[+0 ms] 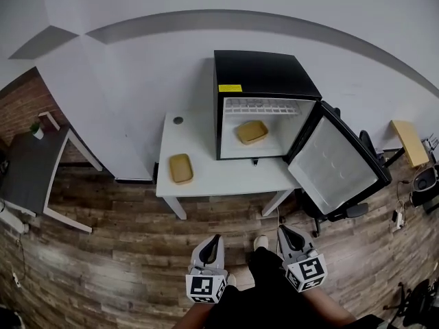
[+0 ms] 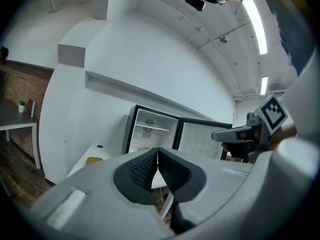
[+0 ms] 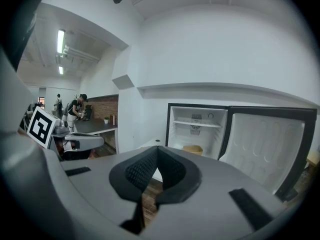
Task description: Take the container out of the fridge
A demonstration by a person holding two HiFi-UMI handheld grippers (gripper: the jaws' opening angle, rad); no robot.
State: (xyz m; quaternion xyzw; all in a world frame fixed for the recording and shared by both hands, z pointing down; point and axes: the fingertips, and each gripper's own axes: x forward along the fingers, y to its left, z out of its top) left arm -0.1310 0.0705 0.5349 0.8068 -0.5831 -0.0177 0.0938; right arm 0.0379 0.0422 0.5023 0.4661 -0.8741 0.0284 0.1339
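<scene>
A small black fridge point(image 1: 264, 81) stands on a white table point(image 1: 206, 177) with its door point(image 1: 337, 163) swung open to the right. A tan container point(image 1: 252, 131) lies on the fridge floor, also seen as the tan container point(image 3: 193, 149) in the right gripper view. A second tan container point(image 1: 181, 168) rests on the table left of the fridge. My left gripper point(image 1: 212, 247) and right gripper point(image 1: 289, 237) hang low near my body, well short of the table. Both are shut with nothing between the jaws.
A dark desk point(image 1: 31, 170) with a small plant stands at the far left. An office chair point(image 1: 343, 211) sits behind the open door. A wooden box point(image 1: 408, 142) is at the right. People stand far off in the right gripper view.
</scene>
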